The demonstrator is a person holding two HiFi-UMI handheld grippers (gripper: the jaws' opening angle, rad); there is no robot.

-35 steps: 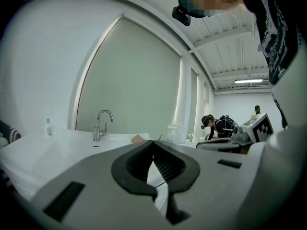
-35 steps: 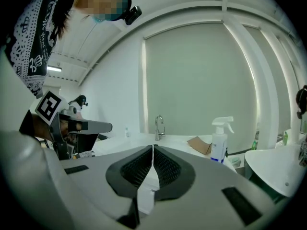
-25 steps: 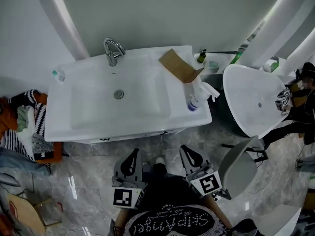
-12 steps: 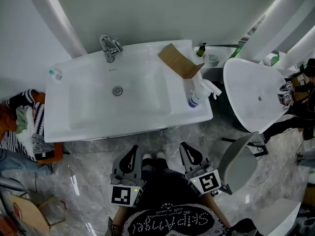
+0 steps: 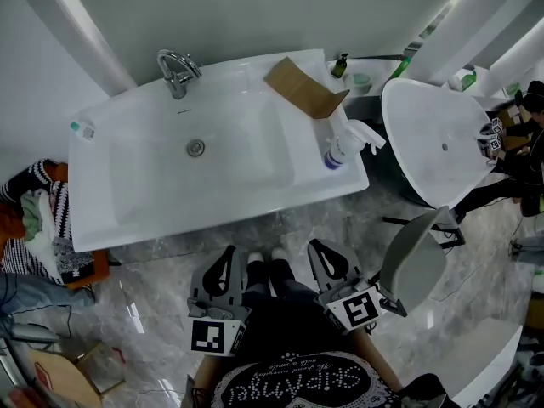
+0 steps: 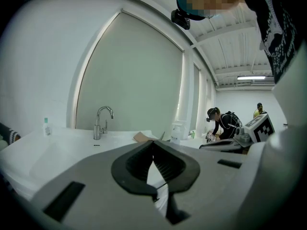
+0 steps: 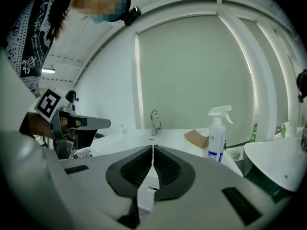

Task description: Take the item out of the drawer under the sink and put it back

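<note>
At six o'clock in the head view, the left hand-held gripper [image 5: 227, 254] and the right hand-held gripper [image 5: 321, 250] hang side by side. Both are clenched on nothing and point toward twelve at the white counter [image 5: 212, 221]. The drawer and its item are hidden beneath that front edge. Farther on lie the sink [image 5: 153, 177], a spray bottle [image 5: 340, 150] at two o'clock and the faucet [image 5: 174, 73] at eleven.

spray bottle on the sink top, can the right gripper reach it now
Probably yes. The spray bottle stands at the near right corner of the sink top, with nothing between it and the right gripper; its shut jaws must open first.
</note>
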